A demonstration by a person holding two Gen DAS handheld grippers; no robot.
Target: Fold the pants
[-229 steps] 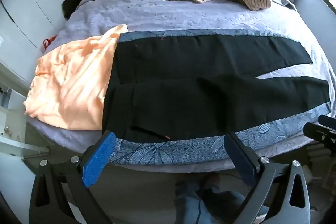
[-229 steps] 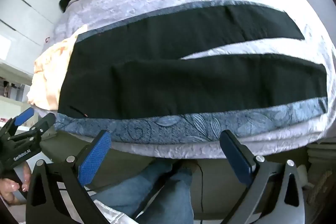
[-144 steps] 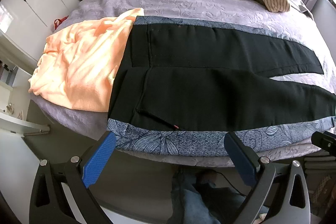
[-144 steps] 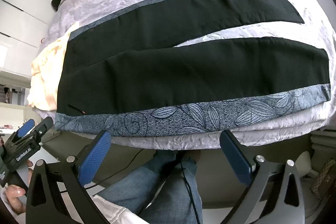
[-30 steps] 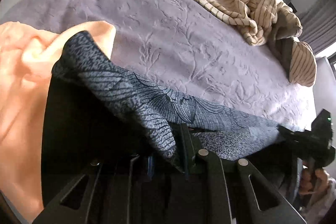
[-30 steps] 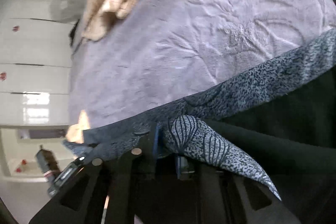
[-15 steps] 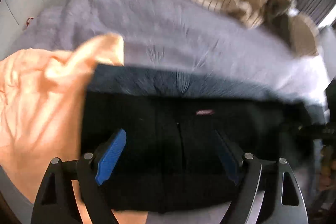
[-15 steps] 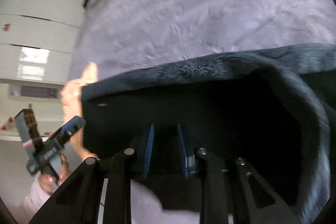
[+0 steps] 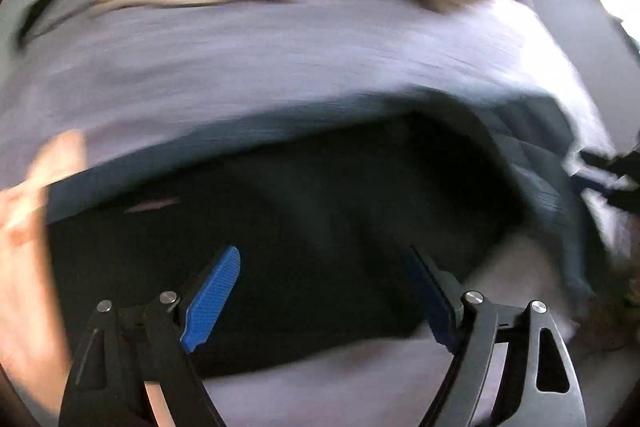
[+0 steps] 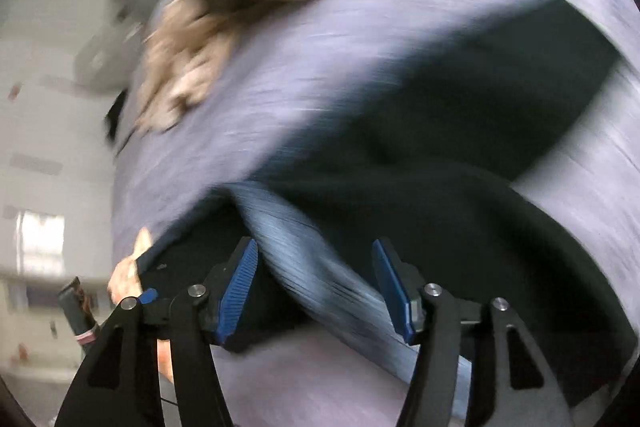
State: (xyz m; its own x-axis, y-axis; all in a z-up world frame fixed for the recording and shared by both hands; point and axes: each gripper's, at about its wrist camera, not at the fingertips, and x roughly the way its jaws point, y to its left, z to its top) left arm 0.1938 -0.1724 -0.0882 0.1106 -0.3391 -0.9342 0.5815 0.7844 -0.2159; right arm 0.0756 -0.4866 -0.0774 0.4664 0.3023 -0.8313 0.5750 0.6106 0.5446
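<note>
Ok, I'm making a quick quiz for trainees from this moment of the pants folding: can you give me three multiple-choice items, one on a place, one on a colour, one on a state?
1. Where do the pants lie?
A. on the lilac bedspread
B. on the floor
C. on a chair

2. What colour is the patterned band along the pants?
A. red
B. blue-grey
C. yellow

3. How does the left gripper stand?
A. shut on the pants
B. shut on nothing
C. open, holding nothing

Key: 1 A, lilac cover shows on both sides of the black cloth. 2 B, the blurred strip between the right gripper's pads is blue-grey. 3 C, its blue pads stand wide apart above the cloth.
</note>
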